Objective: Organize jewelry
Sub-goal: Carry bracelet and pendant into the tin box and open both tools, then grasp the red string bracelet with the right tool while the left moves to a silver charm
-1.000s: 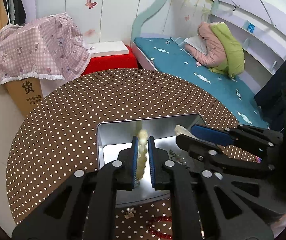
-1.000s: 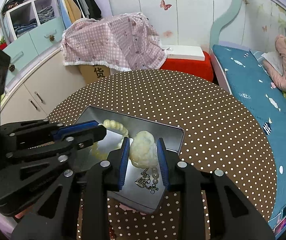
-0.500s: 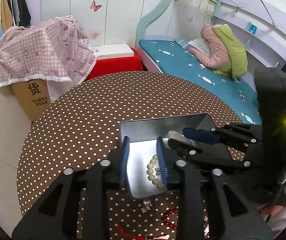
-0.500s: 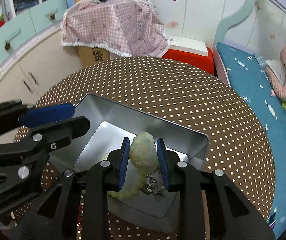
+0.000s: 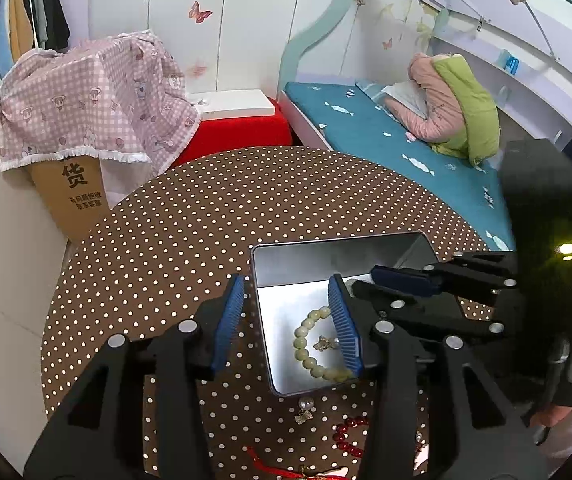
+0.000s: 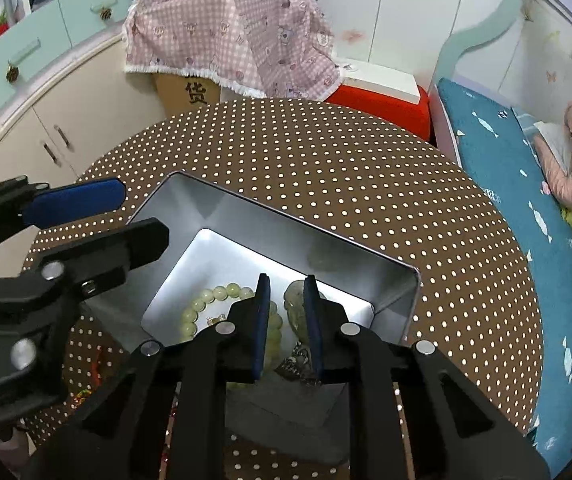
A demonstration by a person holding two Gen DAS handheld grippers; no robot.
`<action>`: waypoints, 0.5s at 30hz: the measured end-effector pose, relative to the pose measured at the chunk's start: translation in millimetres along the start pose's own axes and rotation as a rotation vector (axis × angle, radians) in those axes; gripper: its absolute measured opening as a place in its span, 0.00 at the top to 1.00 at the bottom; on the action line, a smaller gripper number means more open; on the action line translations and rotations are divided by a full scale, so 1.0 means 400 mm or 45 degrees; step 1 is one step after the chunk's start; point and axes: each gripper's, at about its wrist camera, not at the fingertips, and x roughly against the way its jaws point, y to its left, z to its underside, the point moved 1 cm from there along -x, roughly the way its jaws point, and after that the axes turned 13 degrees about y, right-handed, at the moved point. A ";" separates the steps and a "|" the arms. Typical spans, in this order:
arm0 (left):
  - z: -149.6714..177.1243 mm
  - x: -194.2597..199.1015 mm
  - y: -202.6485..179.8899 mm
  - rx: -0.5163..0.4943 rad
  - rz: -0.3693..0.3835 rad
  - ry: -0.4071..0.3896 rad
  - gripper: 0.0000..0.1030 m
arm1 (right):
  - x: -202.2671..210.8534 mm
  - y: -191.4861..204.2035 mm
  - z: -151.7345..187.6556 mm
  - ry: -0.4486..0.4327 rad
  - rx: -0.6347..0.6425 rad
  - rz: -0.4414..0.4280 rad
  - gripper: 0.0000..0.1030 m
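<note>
A silver metal tin (image 5: 325,252) (image 6: 270,216) stands open on the brown polka-dot table. A pale green bead bracelet (image 5: 305,344) (image 6: 206,300) lies on its floor beside a small gold charm (image 5: 323,343). My left gripper (image 5: 286,320) is open and empty, its fingers straddling the tin's left wall. My right gripper (image 6: 286,320) is low inside the tin, its jaws a little apart, with a pale green stone pendant (image 6: 294,304) lying between them, seemingly not gripped. A chain piece (image 6: 297,364) lies below it.
On the table in front of the tin lie a pearl earring (image 5: 305,408), a red bead bracelet (image 5: 345,436) and a red cord item (image 5: 278,466). Behind the table are a cardboard box under pink cloth (image 5: 82,112), a red stool (image 5: 234,132) and a bed (image 5: 385,148).
My left gripper let go of the green bracelet, opened wide and pulled back to the left. My right gripper lowered the green pendant into the tin and its jaws loosened.
</note>
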 end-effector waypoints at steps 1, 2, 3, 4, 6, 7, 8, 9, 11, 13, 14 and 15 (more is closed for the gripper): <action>0.001 0.000 -0.003 -0.001 0.000 0.001 0.56 | 0.007 0.001 0.002 -0.006 -0.010 -0.002 0.84; 0.002 0.002 -0.005 -0.001 0.001 0.001 0.56 | 0.016 -0.003 0.008 -0.013 -0.024 -0.008 0.84; 0.002 0.002 -0.005 0.000 -0.001 -0.002 0.55 | 0.025 -0.010 0.016 -0.022 -0.049 -0.023 0.83; 0.003 0.006 -0.007 -0.002 -0.004 -0.006 0.54 | 0.034 -0.012 0.021 -0.027 -0.068 -0.035 0.82; 0.006 0.011 -0.010 -0.007 -0.008 -0.013 0.53 | 0.054 -0.018 0.030 -0.049 -0.106 -0.056 0.79; 0.009 0.017 -0.014 -0.012 -0.008 -0.019 0.52 | 0.070 -0.017 0.036 -0.068 -0.110 -0.054 0.78; 0.013 0.024 -0.019 -0.016 -0.011 -0.025 0.52 | 0.083 -0.015 0.040 -0.083 -0.106 -0.043 0.74; 0.016 0.030 -0.023 -0.018 -0.016 -0.029 0.51 | 0.094 -0.012 0.044 -0.098 -0.105 -0.031 0.69; 0.026 0.042 -0.031 -0.022 -0.025 -0.037 0.50 | 0.122 -0.013 0.055 -0.130 -0.115 -0.026 0.64; 0.036 0.054 -0.039 -0.023 -0.029 -0.042 0.47 | 0.148 -0.011 0.068 -0.163 -0.125 -0.016 0.59; 0.039 0.059 -0.042 -0.024 -0.033 -0.044 0.47 | 0.158 -0.011 0.071 -0.180 -0.128 -0.008 0.55; 0.046 0.067 -0.048 -0.024 -0.039 -0.049 0.46 | 0.173 -0.010 0.080 -0.199 -0.134 0.003 0.51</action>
